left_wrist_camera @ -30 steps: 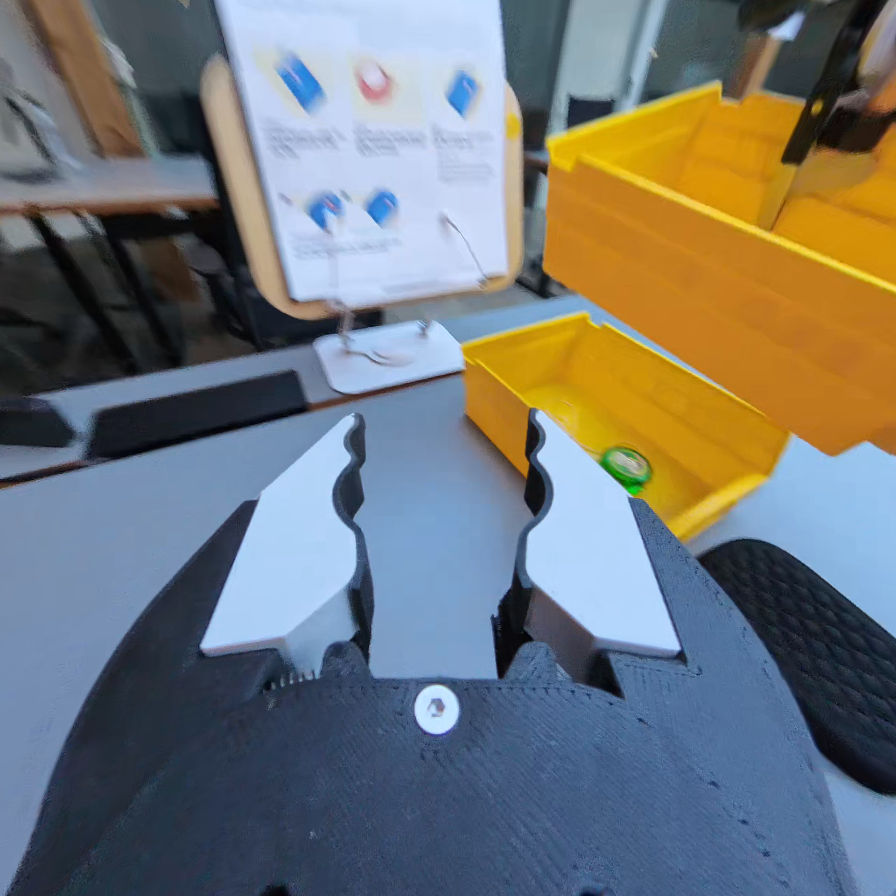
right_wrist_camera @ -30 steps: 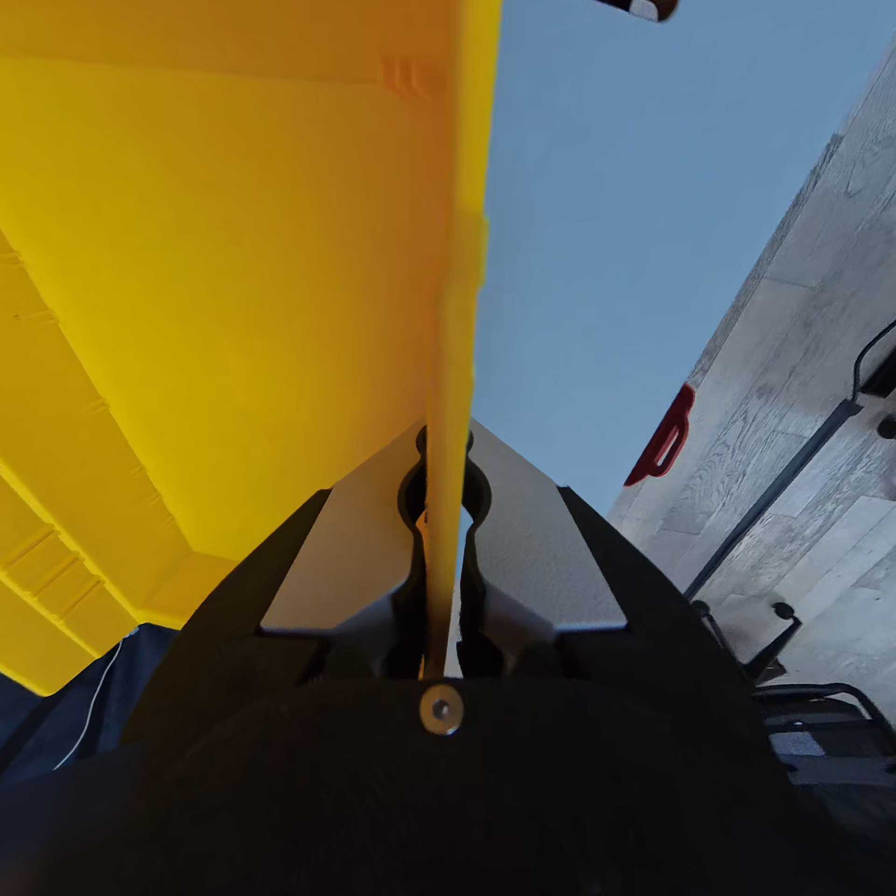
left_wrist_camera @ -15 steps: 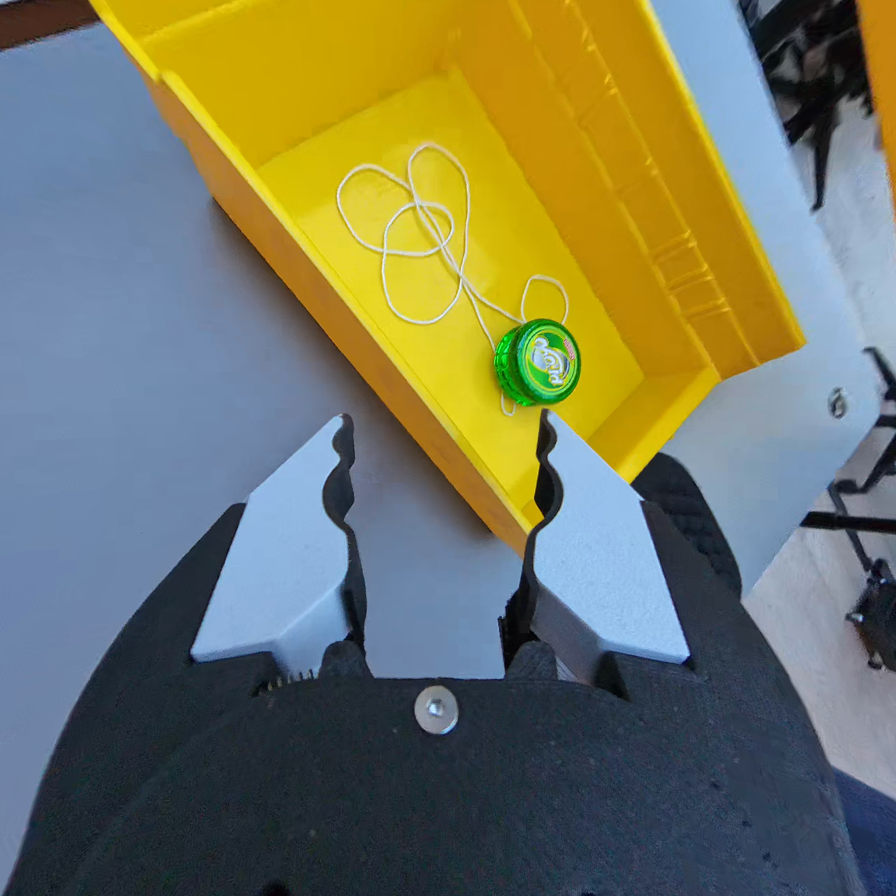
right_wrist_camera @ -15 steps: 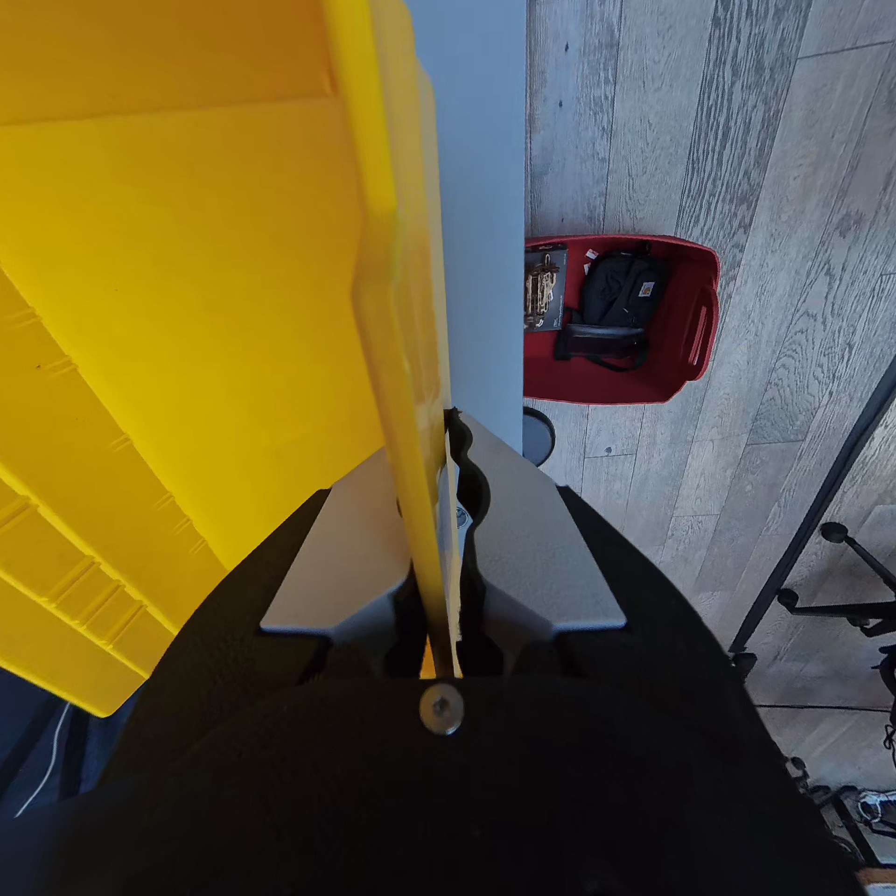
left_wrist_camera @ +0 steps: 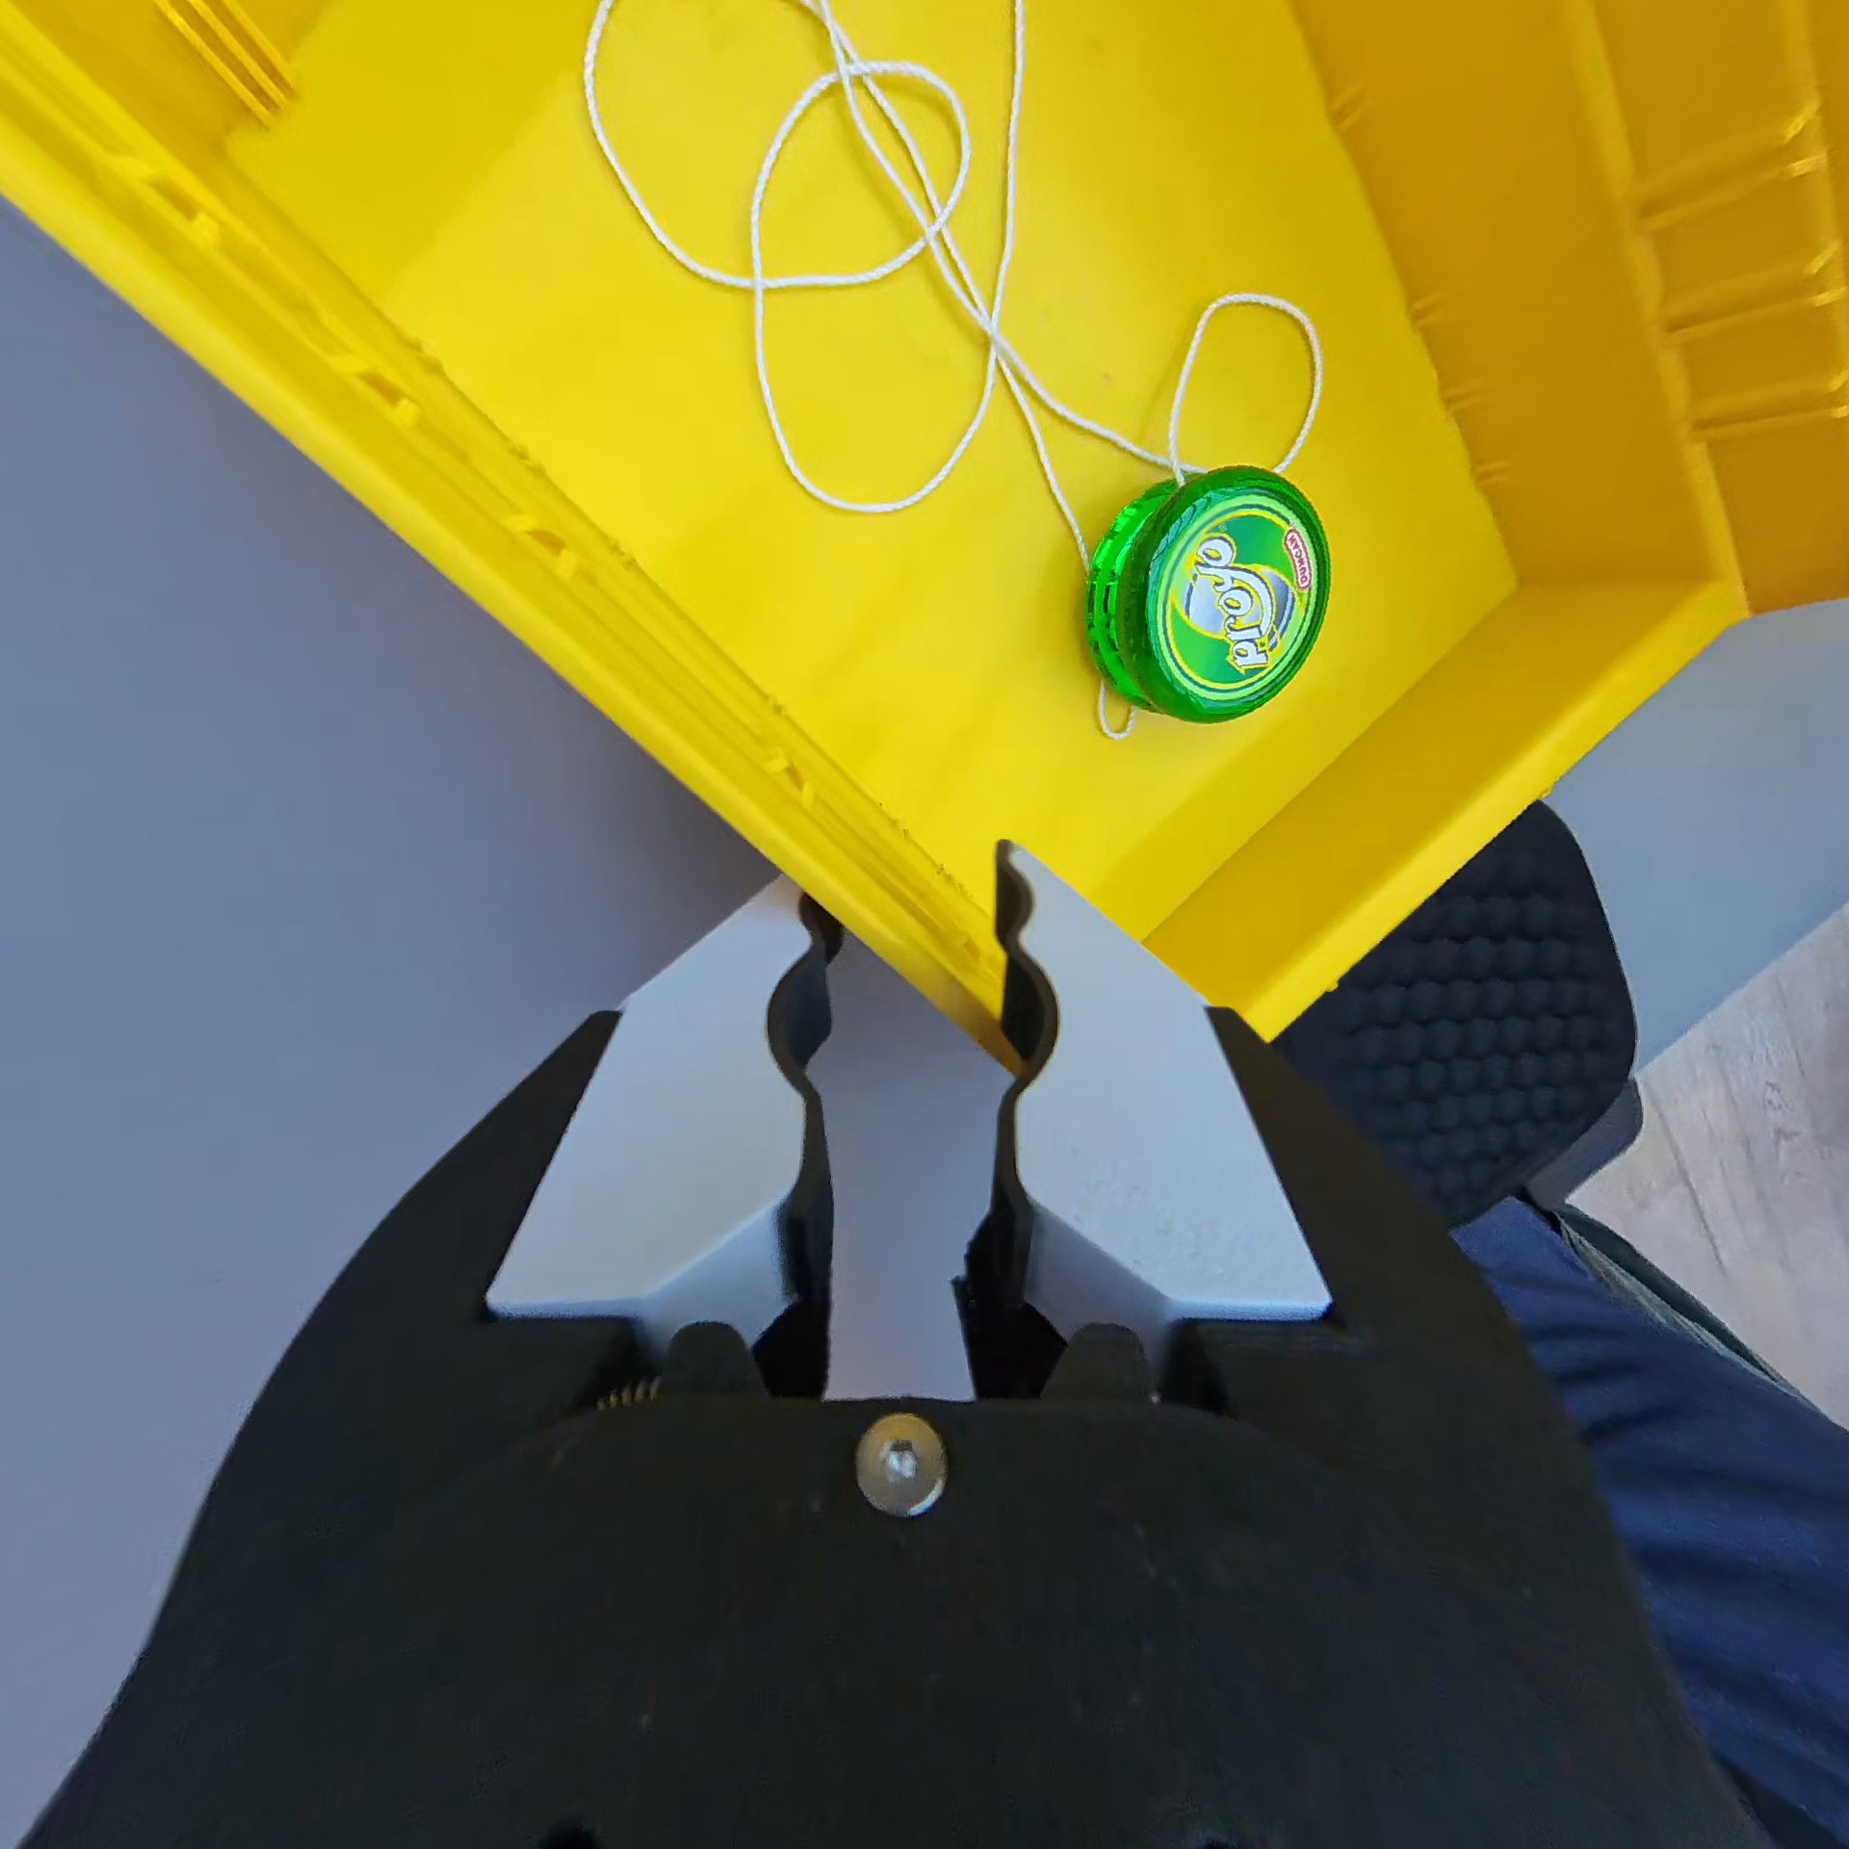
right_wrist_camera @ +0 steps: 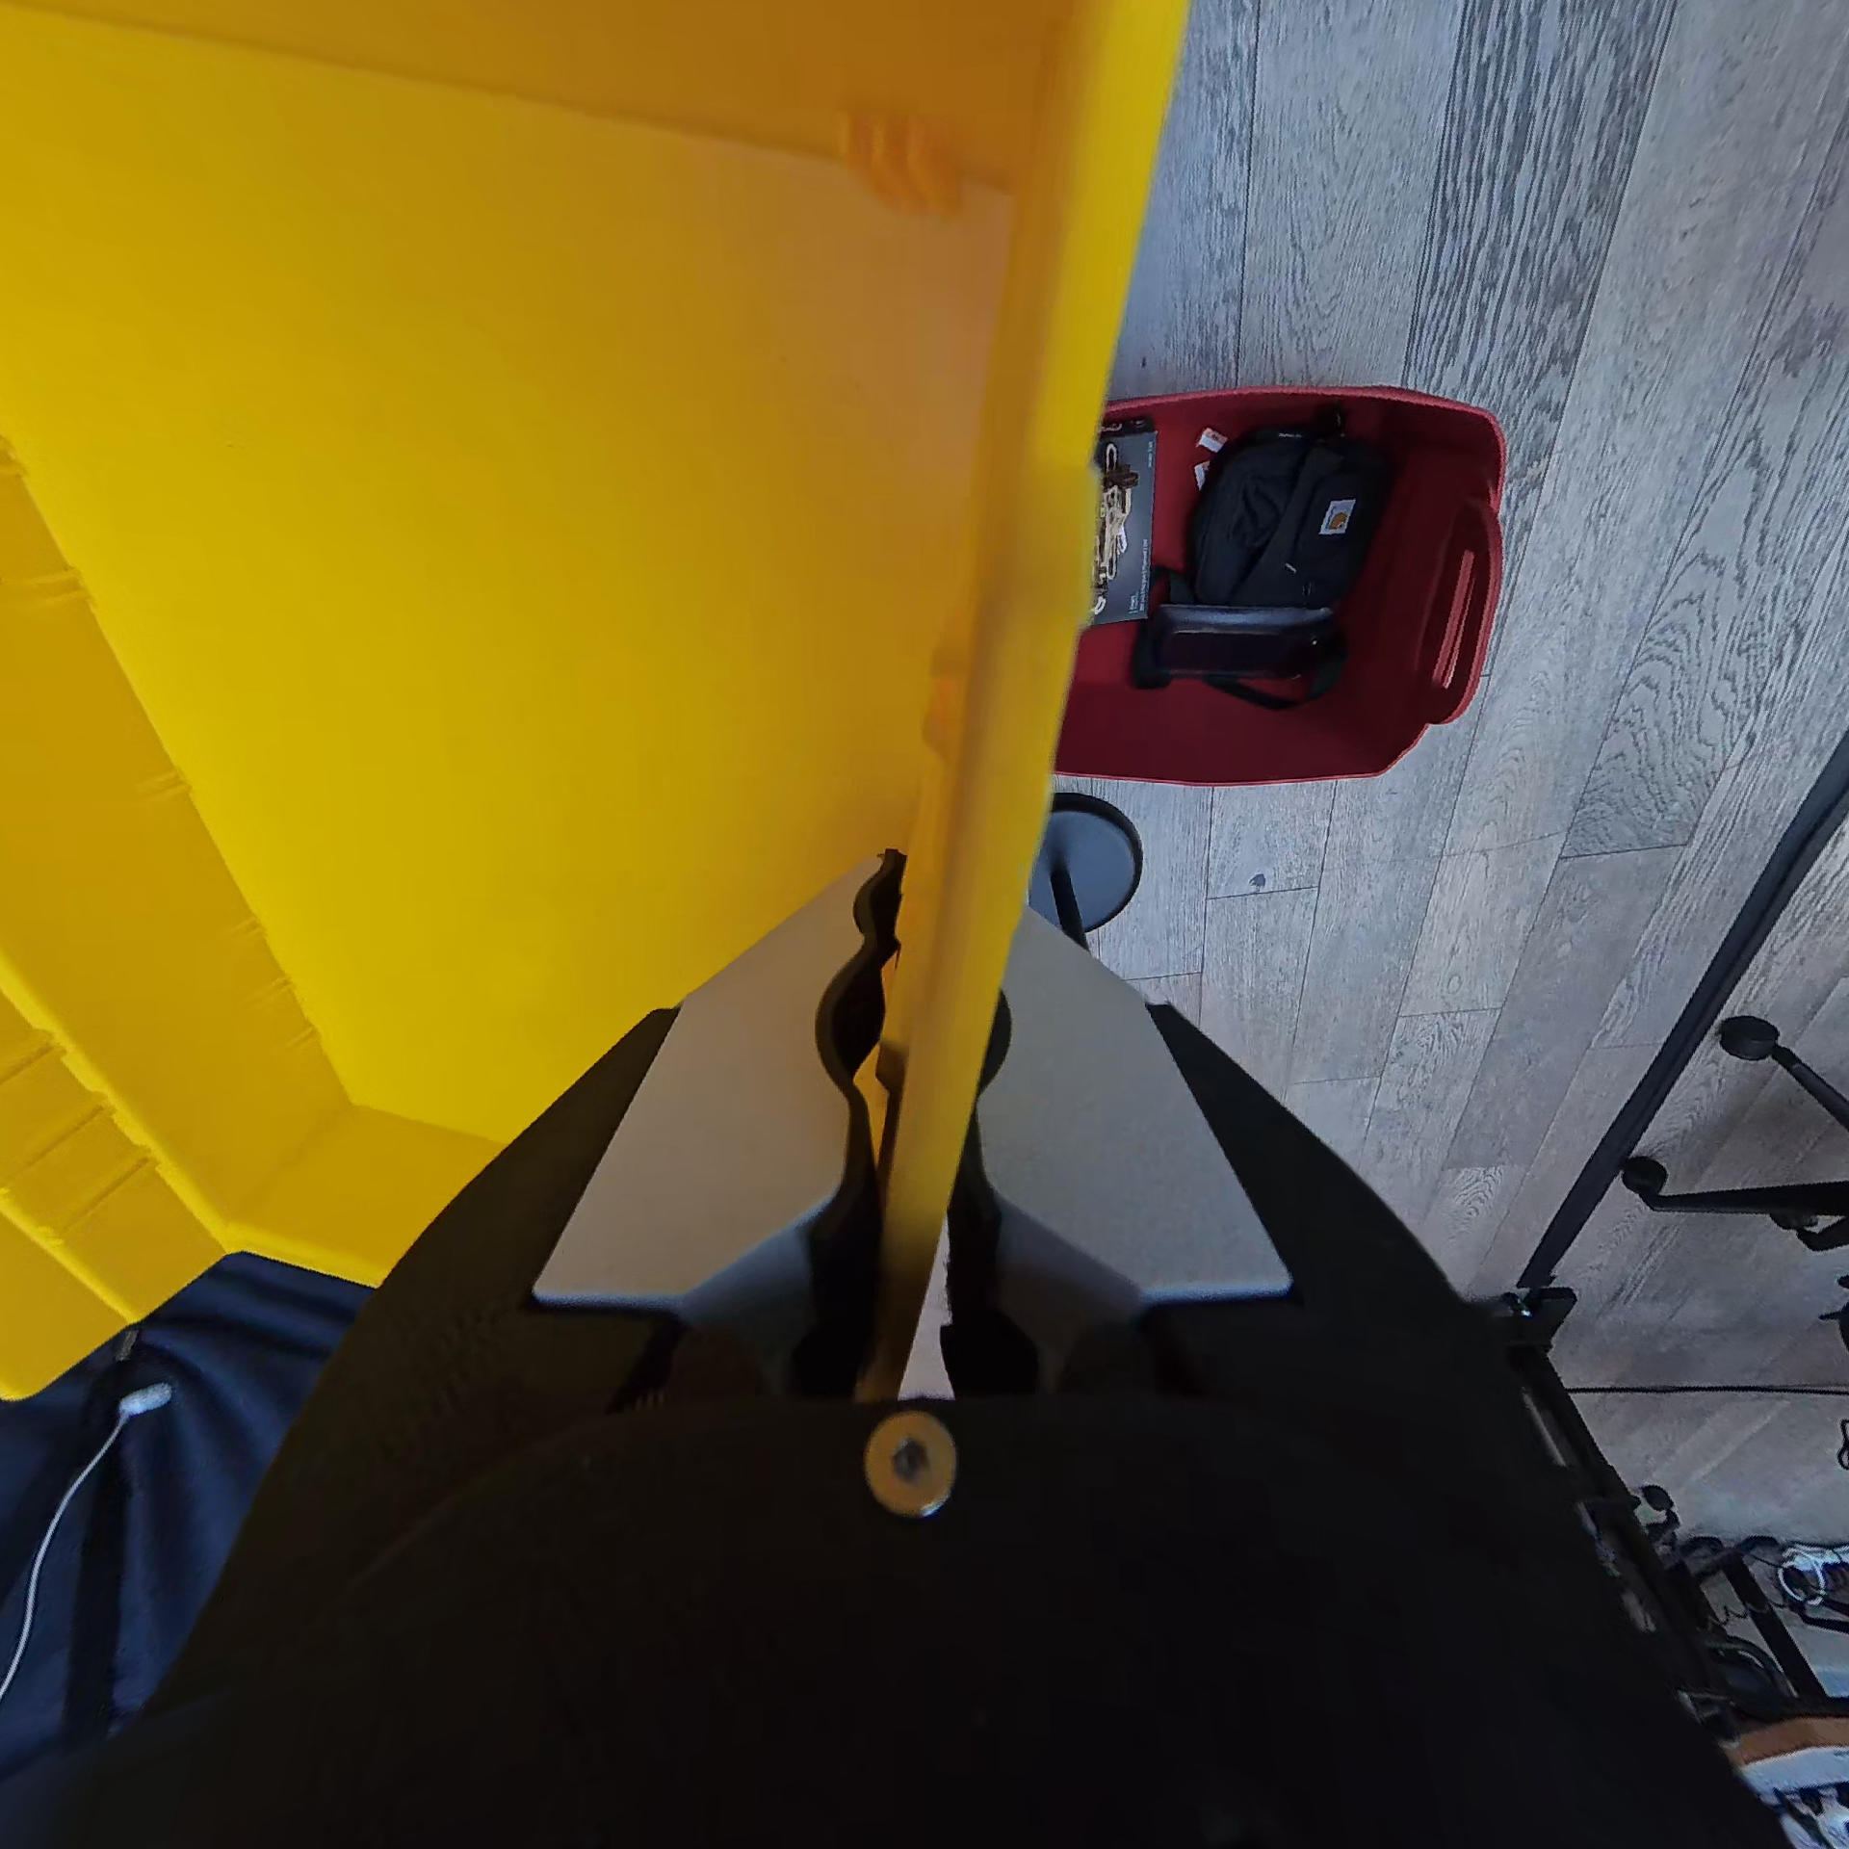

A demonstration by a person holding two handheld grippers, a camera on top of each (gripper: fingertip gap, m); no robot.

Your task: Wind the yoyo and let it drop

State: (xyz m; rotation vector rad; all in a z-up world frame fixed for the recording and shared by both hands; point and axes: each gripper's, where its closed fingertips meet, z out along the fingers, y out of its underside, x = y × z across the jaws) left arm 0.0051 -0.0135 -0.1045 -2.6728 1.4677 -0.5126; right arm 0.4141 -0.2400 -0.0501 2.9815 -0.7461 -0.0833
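Yellow bin [left_wrist_camera: 1001, 520]: green yoyo [left_wrist_camera: 1211, 595] (string [left_wrist_camera: 850, 270] loose) | left jaws parted | right jaws grasping second bin's wall [right_wrist_camera: 991, 800]

**Bench and floor: what sits on them**

Under your left gripper you have a flat grey bench [left_wrist_camera: 250, 800]. A yellow bin [left_wrist_camera: 520, 480] lies directly on it, set at a slant, its near long wall crossing the view. Past the bench edge you see pale wood-grain floor [right_wrist_camera: 1501, 200] — on it stand a red tub [right_wrist_camera: 1301, 720] with a black bag inside, a round black base [right_wrist_camera: 1096, 850] and black stand legs [right_wrist_camera: 1721, 1191].
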